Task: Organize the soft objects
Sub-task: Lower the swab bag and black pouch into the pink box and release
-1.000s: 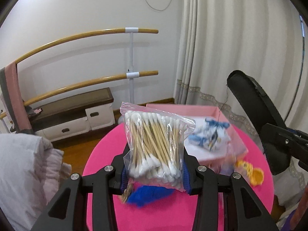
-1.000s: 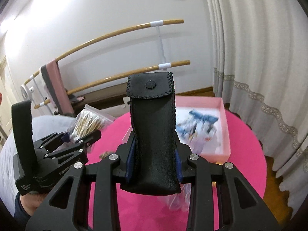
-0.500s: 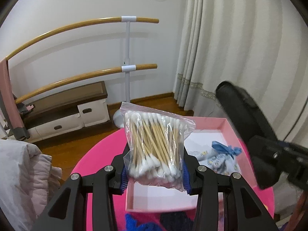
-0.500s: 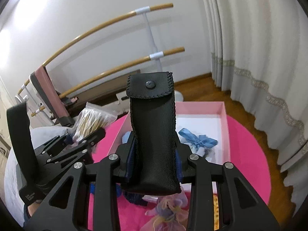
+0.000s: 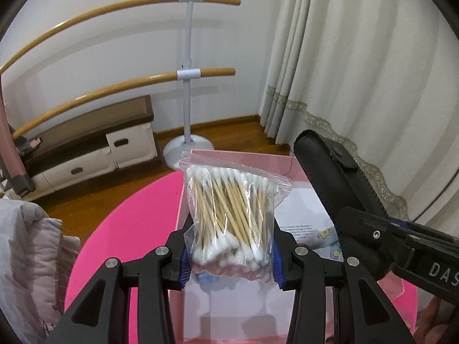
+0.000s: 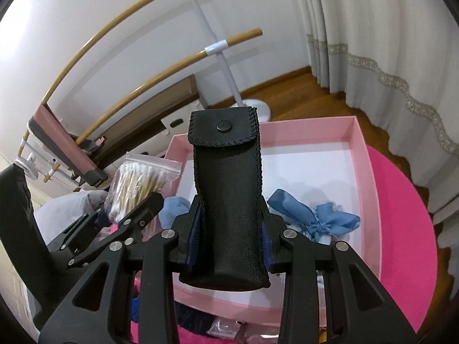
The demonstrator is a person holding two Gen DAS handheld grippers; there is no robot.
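Cotton-swab bag (image 5: 229, 215) hangs clamped in the left claw (image 5: 229, 253) above the pink box (image 6: 370, 154); the right claw (image 6: 229, 240) grips a black leather pouch (image 6: 228, 200) beside it. Released together, they could collide or land on the tabletop (image 5: 129, 218).

Wooden ballet barre (image 5: 188, 73) on white stand, cream curtain (image 5: 344, 71), low drawer cabinet (image 5: 94, 143) w/ dark top.

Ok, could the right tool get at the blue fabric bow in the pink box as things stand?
Probably not yet. The right tool is shut on the black leather pouch, so its jaws are full. The blue fabric bow lies uncovered in the pink box, so the path itself looks free.
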